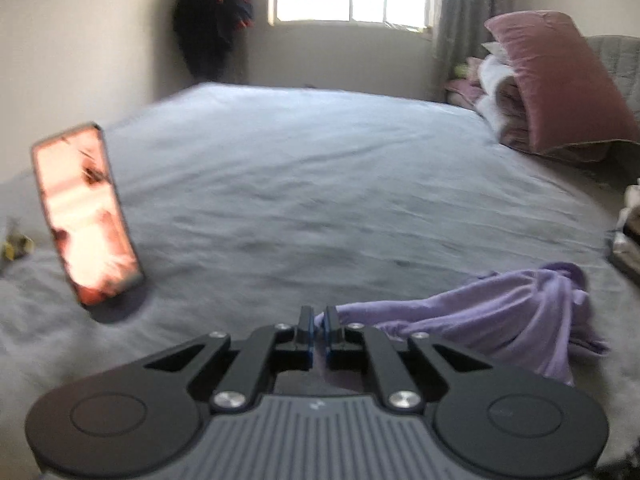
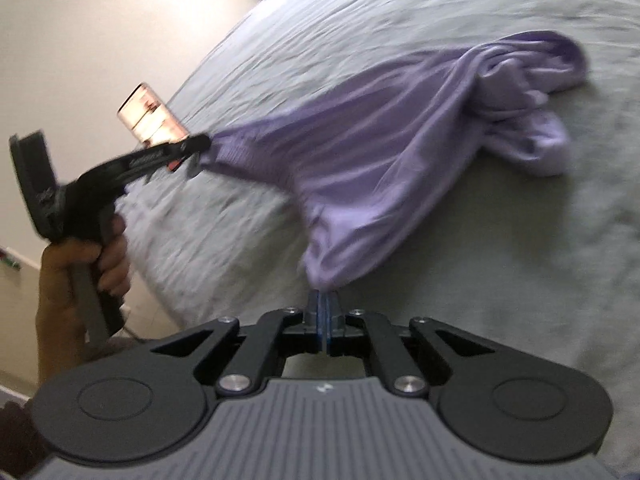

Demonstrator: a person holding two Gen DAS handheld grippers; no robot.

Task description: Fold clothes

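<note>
Right wrist view is showing the right gripper (image 2: pixel 322 307) pinching a lilac garment (image 2: pixel 372 152) at its edge, the left gripper (image 2: pixel 196 152) clamping another; soft, light cloth is sagging between them, bunching onto the bed (image 2: pixel 520 280).

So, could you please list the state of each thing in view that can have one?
Left gripper: shut on an edge of the lavender garment.
Right gripper: shut on another edge.
Lavender garment: unfolded, bunched, stretched between the grippers, far end on the bed.
Phone: propped upright on the bed, screen lit.
Bed sheet: spread, lightly wrinkled.
Pink pillow: leaning upright against the headboard.
Curtain: drawn aside.
</note>
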